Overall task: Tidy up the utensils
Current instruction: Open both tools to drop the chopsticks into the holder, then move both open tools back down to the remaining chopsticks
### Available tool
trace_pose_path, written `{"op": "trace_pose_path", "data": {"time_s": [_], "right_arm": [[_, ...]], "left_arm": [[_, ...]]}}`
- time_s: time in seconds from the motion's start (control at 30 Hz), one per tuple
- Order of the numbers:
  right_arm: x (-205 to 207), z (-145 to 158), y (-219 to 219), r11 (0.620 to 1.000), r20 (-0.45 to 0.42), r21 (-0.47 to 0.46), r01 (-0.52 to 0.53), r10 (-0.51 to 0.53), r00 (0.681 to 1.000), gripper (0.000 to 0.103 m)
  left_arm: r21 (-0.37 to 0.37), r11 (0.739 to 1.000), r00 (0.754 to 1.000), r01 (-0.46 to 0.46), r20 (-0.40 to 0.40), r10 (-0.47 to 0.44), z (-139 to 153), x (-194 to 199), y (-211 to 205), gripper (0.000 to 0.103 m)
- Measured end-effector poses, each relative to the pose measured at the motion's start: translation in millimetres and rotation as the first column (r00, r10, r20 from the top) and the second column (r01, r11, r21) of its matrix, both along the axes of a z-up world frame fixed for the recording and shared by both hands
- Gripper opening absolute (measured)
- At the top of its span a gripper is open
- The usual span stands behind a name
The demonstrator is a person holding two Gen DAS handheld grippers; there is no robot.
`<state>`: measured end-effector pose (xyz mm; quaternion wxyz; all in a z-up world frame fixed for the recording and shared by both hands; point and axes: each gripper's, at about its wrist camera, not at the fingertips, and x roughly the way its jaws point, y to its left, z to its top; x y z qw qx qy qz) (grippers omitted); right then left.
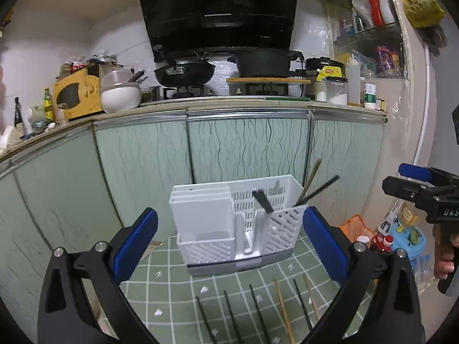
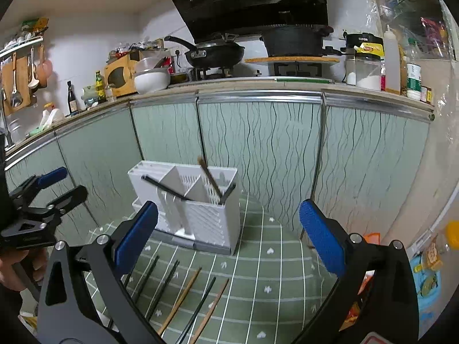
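Observation:
A white slotted utensil holder [image 1: 238, 223] stands on a green checked cloth [image 1: 172, 286]; it also shows in the right wrist view [image 2: 195, 206]. Three chopsticks lean in it: a black one [image 1: 262, 200] in the middle, a wooden one [image 1: 311, 176] and a black one [image 1: 321, 186] at its right end. Several black and wooden chopsticks [image 1: 258, 312] lie on the cloth in front, also seen in the right wrist view [image 2: 183, 295]. My left gripper [image 1: 229, 246] is open and empty in front of the holder. My right gripper [image 2: 229, 238] is open and empty, right of the holder.
Green-fronted kitchen cabinets [image 1: 243, 143] stand behind the holder, with a stove, a wok [image 1: 183, 71] and a pot [image 1: 264, 63] on the counter. Toys and bottles [image 1: 401, 238] lie on the floor at the right. Jars stand on the counter's right end [image 2: 370, 71].

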<state>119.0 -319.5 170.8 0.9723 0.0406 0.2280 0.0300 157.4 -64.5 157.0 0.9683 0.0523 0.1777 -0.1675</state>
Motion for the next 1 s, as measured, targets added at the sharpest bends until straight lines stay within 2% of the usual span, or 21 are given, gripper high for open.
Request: {"op": "trace_pose_path", "data": {"time_s": [0.17,0.37,0.63,0.77,0.93,1.0], "right_arm": [[-28,-11,10,1.000,0.001,-0.023,-0.011,0.011,1.000,0.095],[-47,-29,17,0.999,-0.019,-0.042,-0.018,0.017,1.000,0.095],[-44,-48,21,0.999,-0.049,-0.036,0.000,-0.002,0.999,0.095],[-36,-50,21,1.000,-0.064,-0.028,0.008,-0.010,0.998,0.095],[-26,-42,24,0.998,-0.070,-0.058,-0.012,0.008,0.998,0.095],[-22,-38,25,0.996,-0.079,-0.082,-0.024,0.017,0.997,0.095]], "left_arm": [[0.041,0.999,1.000,-0.028,0.011,0.028,-7,-31,13,0.098],[0.027,0.998,0.998,-0.056,-0.005,0.056,-32,-60,31,0.098],[0.038,0.993,0.993,-0.115,-0.026,0.116,-68,-61,34,0.098],[0.014,0.994,0.993,-0.109,-0.033,0.109,-71,-57,32,0.098],[-0.013,0.993,0.993,-0.115,0.024,0.115,-55,-55,30,0.098],[-0.050,0.991,0.991,-0.124,0.047,0.126,-44,-54,34,0.098]]}}
